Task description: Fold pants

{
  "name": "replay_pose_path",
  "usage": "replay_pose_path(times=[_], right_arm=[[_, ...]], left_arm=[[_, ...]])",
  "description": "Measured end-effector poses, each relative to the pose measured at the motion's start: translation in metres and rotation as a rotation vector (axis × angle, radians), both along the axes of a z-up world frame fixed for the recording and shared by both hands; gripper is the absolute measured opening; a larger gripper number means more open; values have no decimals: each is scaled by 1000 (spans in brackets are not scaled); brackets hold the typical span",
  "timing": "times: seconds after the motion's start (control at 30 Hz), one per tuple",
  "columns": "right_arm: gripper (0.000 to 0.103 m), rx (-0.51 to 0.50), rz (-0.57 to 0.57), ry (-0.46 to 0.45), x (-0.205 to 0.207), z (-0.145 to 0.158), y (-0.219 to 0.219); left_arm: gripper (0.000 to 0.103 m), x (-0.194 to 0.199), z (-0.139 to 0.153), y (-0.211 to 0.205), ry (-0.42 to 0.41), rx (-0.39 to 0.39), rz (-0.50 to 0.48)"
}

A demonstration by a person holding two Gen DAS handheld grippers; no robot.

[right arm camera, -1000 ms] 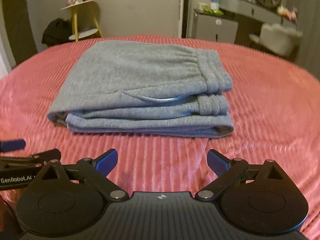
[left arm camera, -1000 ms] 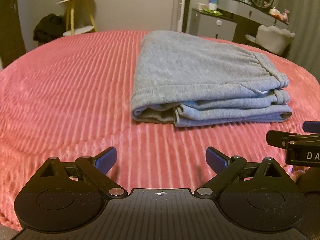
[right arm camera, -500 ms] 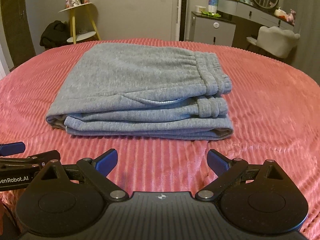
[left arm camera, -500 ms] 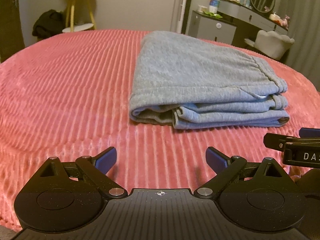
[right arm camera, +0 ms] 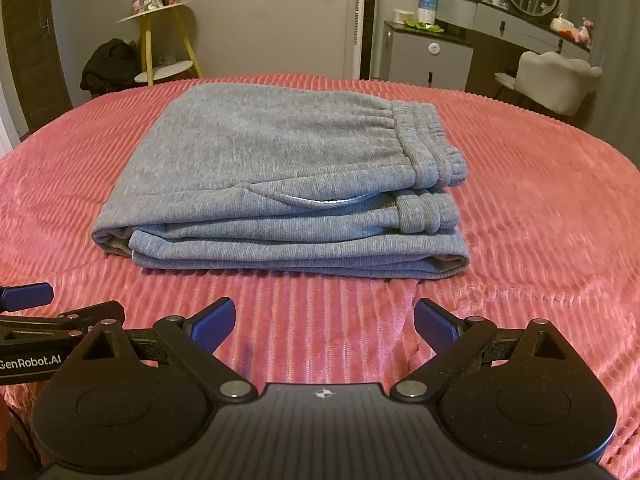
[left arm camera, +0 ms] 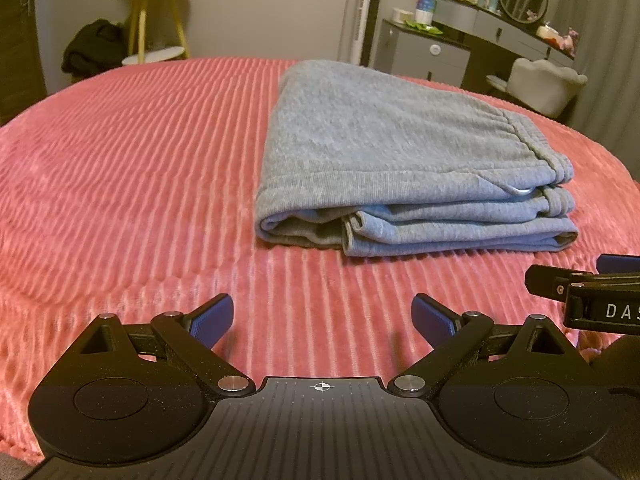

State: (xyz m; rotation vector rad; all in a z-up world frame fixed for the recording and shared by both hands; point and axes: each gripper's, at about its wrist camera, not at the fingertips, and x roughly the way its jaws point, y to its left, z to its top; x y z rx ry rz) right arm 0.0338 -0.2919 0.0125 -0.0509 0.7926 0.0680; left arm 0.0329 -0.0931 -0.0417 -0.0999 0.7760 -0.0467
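Note:
Grey sweatpants (left arm camera: 392, 152) (right arm camera: 280, 168) lie folded in a flat stack of layers on the pink ribbed bedspread (left arm camera: 120, 168) (right arm camera: 540, 220), waistband to the right. My left gripper (left arm camera: 322, 316) hovers open near the bed's front edge, short of the stack and a little left of it, with nothing between its blue pads. My right gripper (right arm camera: 324, 320) is open too, facing the stack's near edge from a short distance, holding nothing. Each gripper shows at the side of the other's view: the right one (left arm camera: 592, 284), the left one (right arm camera: 36, 312).
Behind the bed stand a yellow-legged side table (right arm camera: 160, 40) with a dark garment beside it, a grey dresser with a round mirror (right arm camera: 480, 36), and a white chair (right arm camera: 556, 80). Bare bedspread extends to the left and right of the pants.
Both grippers have drawn back and risen slightly from the folded pants. The pants have not moved and both grippers stay open.

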Motion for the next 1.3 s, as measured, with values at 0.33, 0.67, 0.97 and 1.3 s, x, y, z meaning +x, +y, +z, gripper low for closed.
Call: replay_pose_path(times=[0.33,0.67,0.97,1.3], right_arm=[[96,2,0,10,1,-1,0],[96,8,-4,15,2,-2,-1],[96,8,-2,24,3,-4,-1],[96,7,-2,25,3,-4,-1]], left_arm=[[99,0,0,-1,1,-1,-2],[99,1,-1,0,5,-4,-2],[99,0,-1,0,7,-9,-2],[99,1,-2,1,8,-11,0]])
